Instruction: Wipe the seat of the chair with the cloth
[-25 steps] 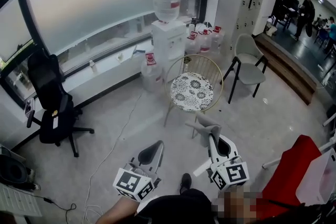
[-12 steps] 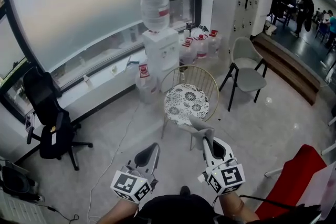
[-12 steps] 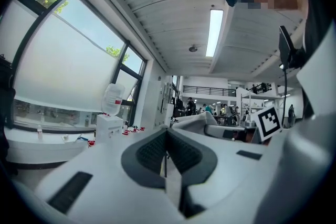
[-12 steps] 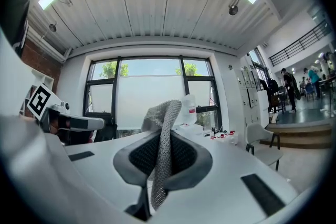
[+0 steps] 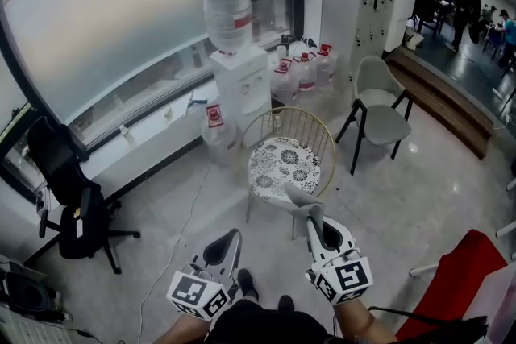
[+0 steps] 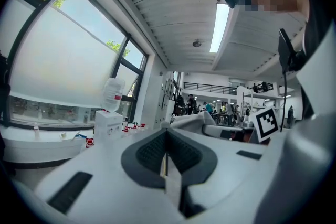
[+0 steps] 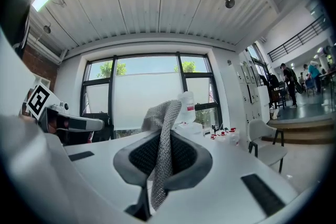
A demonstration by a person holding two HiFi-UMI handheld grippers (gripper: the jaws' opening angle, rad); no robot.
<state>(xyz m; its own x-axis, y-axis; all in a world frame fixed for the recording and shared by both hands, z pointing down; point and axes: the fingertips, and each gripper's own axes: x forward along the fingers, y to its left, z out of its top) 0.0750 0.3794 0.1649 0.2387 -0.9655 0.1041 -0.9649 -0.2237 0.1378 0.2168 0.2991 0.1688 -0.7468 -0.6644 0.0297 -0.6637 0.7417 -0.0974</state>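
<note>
Both tongs have come closer to the round chair [image 5: 284, 142] than a second ago, and the cloth [image 5: 301, 202] now overlaps the front edge of its seat [image 5: 282, 163] in the head view.

At far left a black office chair [image 5: 68, 199] stands on the pale floor [image 5: 161, 197] below a long window [image 5: 113, 20]. A thin white cable [image 5: 179, 223] runs over the floor from the wall towards the person.

The left tongs [image 5: 229, 238] are low in the head view, pressed shut with nothing between them; the left gripper view shows the two dark pads meeting [image 6: 166, 150].

Behind the round chair is a white water dispenser [image 5: 243, 89] with one big bottle [image 5: 226, 14] upside down on top. One jug [image 5: 214, 126] with a red label stands on the floor just left of it, and a cluster of red-capped jugs [image 5: 305, 68] stands to its right, too crowded to count.

The round chair has a gold wire back on its far side and a black-and-white patterned seat. The right tongs [image 5: 318, 226] are near its front edge, shut on a grey knitted cloth [image 7: 164, 128] that sticks up between the pads [image 7: 184, 157].

Further right is a grey chair [image 5: 379, 102] with black legs, making three chairs. Beyond it lies a wooden step [image 5: 442, 102], with people [image 5: 466, 2] far off. A red shape [image 5: 450, 279] is at bottom right.
</note>
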